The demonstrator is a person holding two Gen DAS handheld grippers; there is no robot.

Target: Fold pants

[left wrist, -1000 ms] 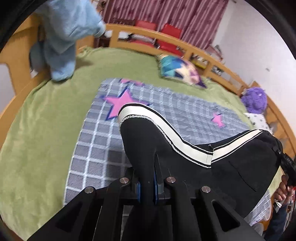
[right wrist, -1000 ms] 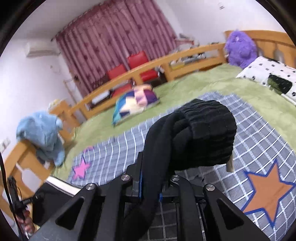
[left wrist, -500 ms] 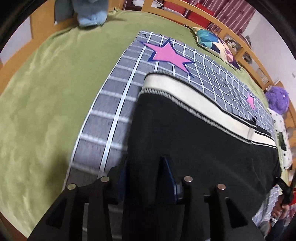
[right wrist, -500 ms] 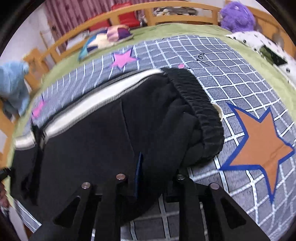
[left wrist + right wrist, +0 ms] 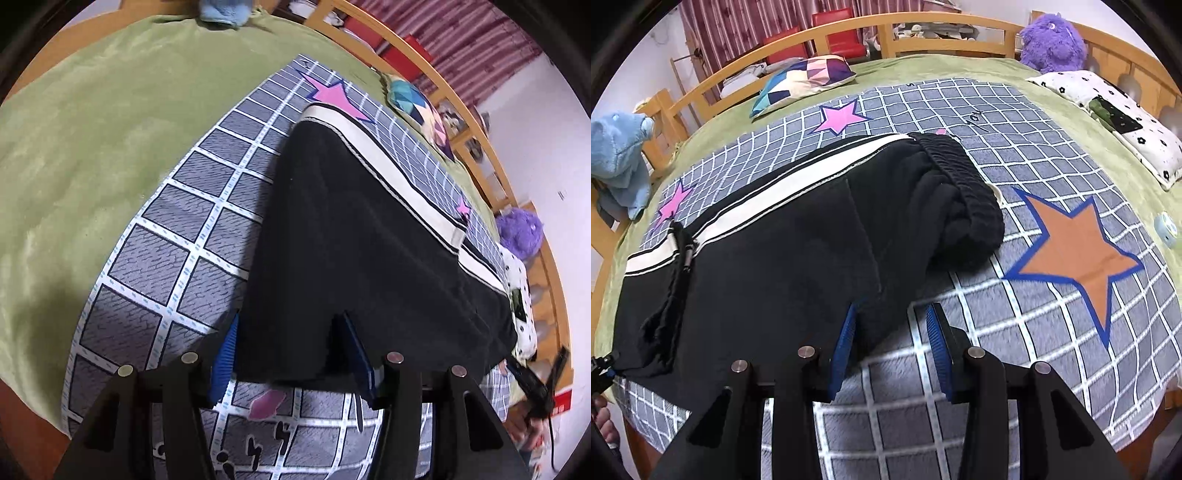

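Black fleece pants with a cream side stripe [image 5: 783, 258] are lying flat on the grey checked star-print blanket [image 5: 1015, 155], with the left gripper [image 5: 288, 350] and right gripper [image 5: 892, 332] both spreading apart around the near hem.

No text, label, brand or number can be read in either view. The checked blanket [image 5: 177, 236] carries black marks at about six o'clock in the left wrist view, and a small black scribble at about twelve o'clock in the right wrist view, but these are too small and distorted to make out.
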